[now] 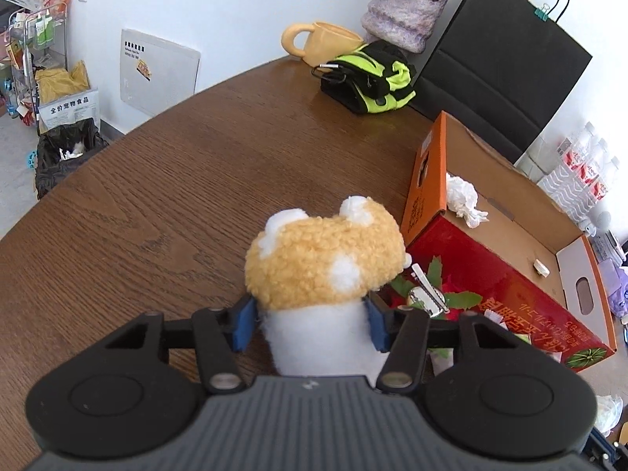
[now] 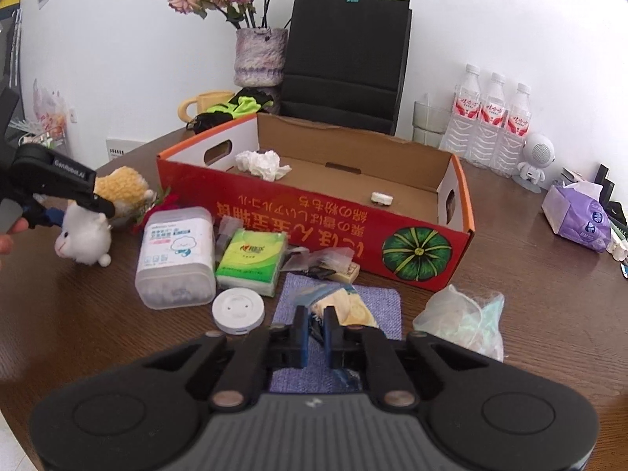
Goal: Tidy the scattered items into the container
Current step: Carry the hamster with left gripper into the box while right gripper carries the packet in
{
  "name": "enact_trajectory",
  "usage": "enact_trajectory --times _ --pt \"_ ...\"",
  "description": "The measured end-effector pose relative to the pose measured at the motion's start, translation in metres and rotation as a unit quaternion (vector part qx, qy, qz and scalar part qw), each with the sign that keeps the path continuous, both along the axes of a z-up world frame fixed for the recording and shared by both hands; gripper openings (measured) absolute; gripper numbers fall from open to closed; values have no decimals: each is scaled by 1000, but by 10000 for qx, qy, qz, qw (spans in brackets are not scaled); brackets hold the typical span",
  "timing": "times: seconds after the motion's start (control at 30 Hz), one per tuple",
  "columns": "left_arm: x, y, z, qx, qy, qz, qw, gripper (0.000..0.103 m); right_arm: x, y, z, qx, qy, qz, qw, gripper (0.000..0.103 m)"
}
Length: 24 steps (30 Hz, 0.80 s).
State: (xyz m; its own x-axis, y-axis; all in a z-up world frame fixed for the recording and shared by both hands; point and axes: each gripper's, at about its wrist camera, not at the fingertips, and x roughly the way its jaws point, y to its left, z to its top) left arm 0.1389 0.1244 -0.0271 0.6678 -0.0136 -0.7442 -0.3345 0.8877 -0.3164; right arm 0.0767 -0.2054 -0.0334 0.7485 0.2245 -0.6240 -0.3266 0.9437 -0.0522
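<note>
My left gripper [image 1: 310,320] is shut on a plush toy [image 1: 325,263] with a white body and a yellow woolly back, held left of the red cardboard box [image 1: 510,274]. In the right wrist view the same toy [image 2: 90,231] sits in the left gripper [image 2: 68,206] at the far left. The open box [image 2: 416,251] holds a crumpled tissue [image 2: 261,164] and a small white item [image 2: 381,198]. My right gripper [image 2: 315,333] is nearly shut on a small yellow and blue packet [image 2: 345,306] lying on a purple cloth [image 2: 376,302].
In front of the box lie a white wipes tub [image 2: 174,251], a green tissue pack [image 2: 253,261], a white round disc [image 2: 237,310] and a plastic bag [image 2: 467,320]. Behind stand a vase [image 2: 259,57], black paper bag [image 2: 345,59], water bottles [image 2: 490,117] and a yellow mug [image 1: 325,43].
</note>
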Motion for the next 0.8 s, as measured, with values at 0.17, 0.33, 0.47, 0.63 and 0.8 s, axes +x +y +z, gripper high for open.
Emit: enact_trajectory --times 0.17,0.33,0.47,0.63,0.8 --pt "-23 0 44 38 -738 -154 9971 56 -5 -13 35 303 -533 -23 9981 4" --pt "-11 -21 91 98 -1378 -629 9884 57 15 -12 68 469 -932 73 9945 4" --pt "1 -38 95 -4 -1400 -895 9861 57 22 2 57 190 -318 519 9980 37" --pt "6 -42 69 -143 -1037 -944 9900 57 16 21 -6 -599 445 695 9948 50" --pt "-2 -39 59 -147 -890 -947 9914 57 25 17 -26 -630 686 518 9943 10"
